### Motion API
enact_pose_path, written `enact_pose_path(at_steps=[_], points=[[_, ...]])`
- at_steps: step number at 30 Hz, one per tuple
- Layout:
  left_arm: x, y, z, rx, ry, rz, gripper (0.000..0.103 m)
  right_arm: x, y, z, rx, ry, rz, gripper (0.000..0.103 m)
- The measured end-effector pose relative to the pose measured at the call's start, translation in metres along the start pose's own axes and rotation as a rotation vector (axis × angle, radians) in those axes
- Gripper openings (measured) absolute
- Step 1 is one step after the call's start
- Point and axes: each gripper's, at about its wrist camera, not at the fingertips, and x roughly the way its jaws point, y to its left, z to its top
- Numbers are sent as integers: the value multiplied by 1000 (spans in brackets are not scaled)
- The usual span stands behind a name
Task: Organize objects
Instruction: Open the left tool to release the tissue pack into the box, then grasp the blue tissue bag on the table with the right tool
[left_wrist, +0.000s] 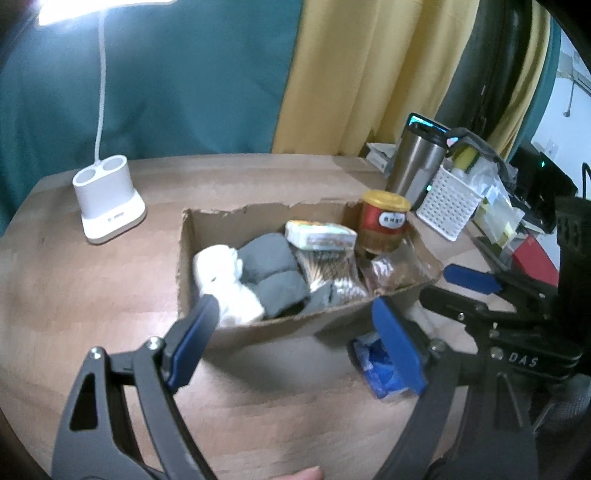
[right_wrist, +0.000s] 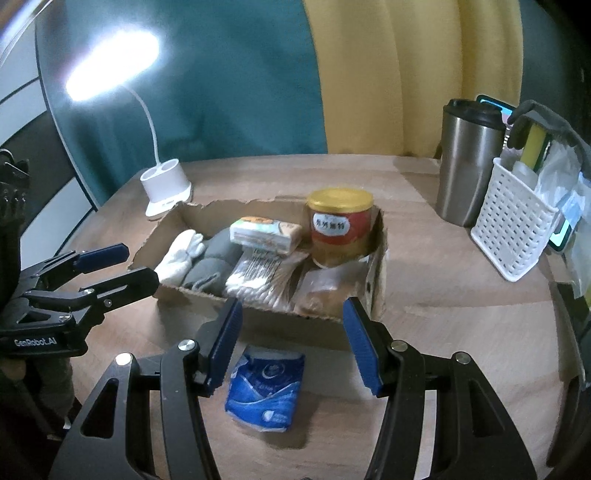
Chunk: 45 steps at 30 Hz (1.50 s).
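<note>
Blue pads are lining both pairs of tongs, and both pairs are hanging empty over the wooden table (right_wrist: 461, 325). In its own wrist view, the left gripper (left_wrist: 295, 343) is standing wide open, its pads framing the near wall of the cardboard box (left_wrist: 280, 328) without touching it. The right gripper (right_wrist: 291, 345) is gaping more narrowly, gripping nothing; a blue packet (right_wrist: 266, 391) is lying flat on the table between its jaws, apart from both pads.

At twelve o'clock from the right gripper, the torn-edged box is sitting with its load: white socks (right_wrist: 181, 254) at its nine o'clock end, grey socks (right_wrist: 214, 262) just beside them, a bundle of cotton swabs (right_wrist: 258, 277) next, and a clear bag of something brown (right_wrist: 317, 291) at the near three o'clock corner. A tissue pack (right_wrist: 266, 232) is resting on top toward the far wall, and a red jar with a gold lid (right_wrist: 340, 225) is standing upright in the far three o'clock corner.

Farther out, at about ten o'clock, a white desk lamp (right_wrist: 166, 184) is glowing. At two o'clock, a steel tumbler (right_wrist: 465, 162) is standing upright, with a white perforated basket (right_wrist: 513, 229) just beside it.
</note>
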Motion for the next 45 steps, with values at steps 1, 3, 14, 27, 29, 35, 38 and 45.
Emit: enact_pose_path(at_steps=[1, 3, 14, 27, 29, 35, 38, 45], points=[[-1, 1, -2, -2, 2, 0, 86, 0, 1, -1, 0, 3, 0, 60], [-2, 4, -6, -6, 4, 1, 86, 2, 3, -4, 0, 9, 0, 60], [-6, 19, -21, -37, 6, 4, 86, 14, 19, -14, -27, 58, -1, 65], [-8, 25, -38, -45, 28, 3, 86, 29, 30, -31, -42, 126, 2, 70], [-8, 26, -40, -46, 32, 4, 86, 32, 31, -34, -42, 134, 4, 70], [-5, 27, -47, -47, 51, 5, 86, 40, 33, -43, -41, 164, 8, 70], [-4, 26, -49, -42, 57, 4, 86, 42, 33, -46, -50, 170, 2, 70], [-3, 24, -51, -36, 62, 4, 86, 45, 32, -49, -49, 174, -20, 70]])
